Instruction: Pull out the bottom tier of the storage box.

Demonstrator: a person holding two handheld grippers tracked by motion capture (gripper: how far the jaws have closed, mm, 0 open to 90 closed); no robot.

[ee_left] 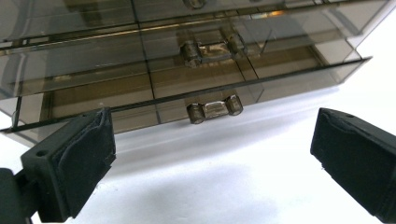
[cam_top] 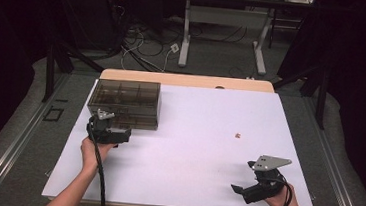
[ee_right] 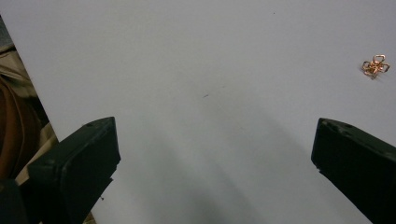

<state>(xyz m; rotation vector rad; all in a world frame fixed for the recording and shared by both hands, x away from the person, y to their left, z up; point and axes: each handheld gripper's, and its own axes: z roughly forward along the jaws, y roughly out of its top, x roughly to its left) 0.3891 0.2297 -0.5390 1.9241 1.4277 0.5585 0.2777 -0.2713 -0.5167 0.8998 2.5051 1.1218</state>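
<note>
A smoky see-through drawer box (cam_top: 126, 100) stands at the far left of the white mat (cam_top: 196, 154). In the left gripper view its lowest drawer (ee_left: 289, 79) sticks out a little, with a small metal handle (ee_left: 215, 108) on its front. My left gripper (cam_top: 118, 131) (ee_left: 210, 158) is open just in front of that handle, with nothing between its jaws. A small gold flower-shaped trinket (cam_top: 238, 135) (ee_right: 375, 66) lies on the mat right of centre. My right gripper (cam_top: 241, 191) (ee_right: 212, 163) hovers open near the front right, well short of the trinket.
The mat covers a wooden table (cam_top: 188, 80) whose far edge shows behind the box. Beyond it are floor cables (cam_top: 140, 49) and the white legs of another table (cam_top: 184, 43). Metal rails (cam_top: 12, 138) run along both sides.
</note>
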